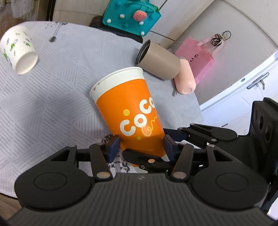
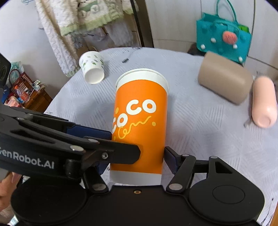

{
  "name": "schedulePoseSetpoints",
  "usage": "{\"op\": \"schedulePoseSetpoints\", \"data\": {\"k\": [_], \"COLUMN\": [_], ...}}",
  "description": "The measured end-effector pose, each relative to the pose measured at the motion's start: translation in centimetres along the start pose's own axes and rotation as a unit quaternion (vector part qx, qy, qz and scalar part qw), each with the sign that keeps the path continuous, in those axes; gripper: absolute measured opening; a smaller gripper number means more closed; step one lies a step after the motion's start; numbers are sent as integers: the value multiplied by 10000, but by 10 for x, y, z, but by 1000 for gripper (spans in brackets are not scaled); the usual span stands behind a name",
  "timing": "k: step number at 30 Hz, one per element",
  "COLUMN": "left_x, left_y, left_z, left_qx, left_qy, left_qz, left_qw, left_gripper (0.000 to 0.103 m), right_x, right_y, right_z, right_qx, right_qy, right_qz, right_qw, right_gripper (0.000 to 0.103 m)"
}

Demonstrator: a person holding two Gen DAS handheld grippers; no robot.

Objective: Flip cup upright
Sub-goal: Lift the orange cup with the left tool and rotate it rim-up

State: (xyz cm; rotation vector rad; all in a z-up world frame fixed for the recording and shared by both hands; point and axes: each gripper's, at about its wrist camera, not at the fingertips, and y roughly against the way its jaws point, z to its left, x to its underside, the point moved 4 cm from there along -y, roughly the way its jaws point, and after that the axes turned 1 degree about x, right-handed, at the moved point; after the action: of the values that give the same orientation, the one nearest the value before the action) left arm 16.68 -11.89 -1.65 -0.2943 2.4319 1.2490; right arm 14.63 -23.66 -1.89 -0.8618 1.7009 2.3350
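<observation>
Two grippers on one cup here: the orange paper cup [image 1: 128, 111] with "CoCo" printed on it sits between both sets of jaws at once. From the left wrist view, the left gripper [image 1: 141, 145] has its blue pads pressed against the cup's lower sides, clenched on it, with the cup tilted and its white rim pointing away from the camera, out over the worktop [image 1: 52, 104]. In the right wrist view the right gripper [image 2: 137, 156] is also around the cup's narrow end; one blue pad touches the cup on the right, the other pad is hidden behind the left gripper's linkage crossing in front, so honestly I can't tell if it's actually squeezing or just sitting close. The cup looks lifted off the grey patterned cloth rather than resting on it, though its base is hidden by the gripper bodies. Other stuff around: a white paper cup with green print [image 1: 18, 50] lying on its side well off toward the far left, a beige tumbler [image 1: 158, 60] lying on its side beyond the orange cup, and a pale pink bottle [image 1: 185, 76] lying just beside the tumbler. Past the worktop edge there's a teal felt bag [image 1: 130, 15] and a pink gift bag [image 1: 199, 59].
</observation>
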Motion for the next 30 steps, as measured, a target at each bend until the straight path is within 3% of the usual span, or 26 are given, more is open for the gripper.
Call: {"op": "schedulePoseSetpoints", "data": {"k": [6,11,14,17,22,26,28,30], "left_x": [-5,-6,-8,-10,-15,-21,-23,-25], "left_y": [-13,-13,-14,-15,-22,-33,-39,-44], "left_z": [-3,1,6,12,22,30,32,31], "left_qx": [-129,-74,13,323,377,479,551,558], "left_qy": [-209,-284,-195,-61,116,403,487,457], "left_qz": [-98,-124,-136,-133,-81,-47,-48,-99], "left_qw": [9996,9995,9997,9994,9992,9980,9973,9973], "left_gripper": [54,66,71,79,79,79,79,77], "right_x": [5,2,-2,-8,-20,-28,-30,-31], "right_y": [-8,-9,-12,-9,-8,-16,-19,-21], "right_z": [-18,-18,-15,-15,-17,-24,-25,-27], "right_qx": [-169,-292,-336,-346,-327,-394,-517,-550], "right_qy": [-623,-428,-69,217,490,346,268,193], "right_qz": [45,164,305,355,531,700,726,719], "right_qw": [9979,9985,9989,9985,9968,9962,9957,9957], "right_gripper": [71,73,85,85,86,84,76,76]}}
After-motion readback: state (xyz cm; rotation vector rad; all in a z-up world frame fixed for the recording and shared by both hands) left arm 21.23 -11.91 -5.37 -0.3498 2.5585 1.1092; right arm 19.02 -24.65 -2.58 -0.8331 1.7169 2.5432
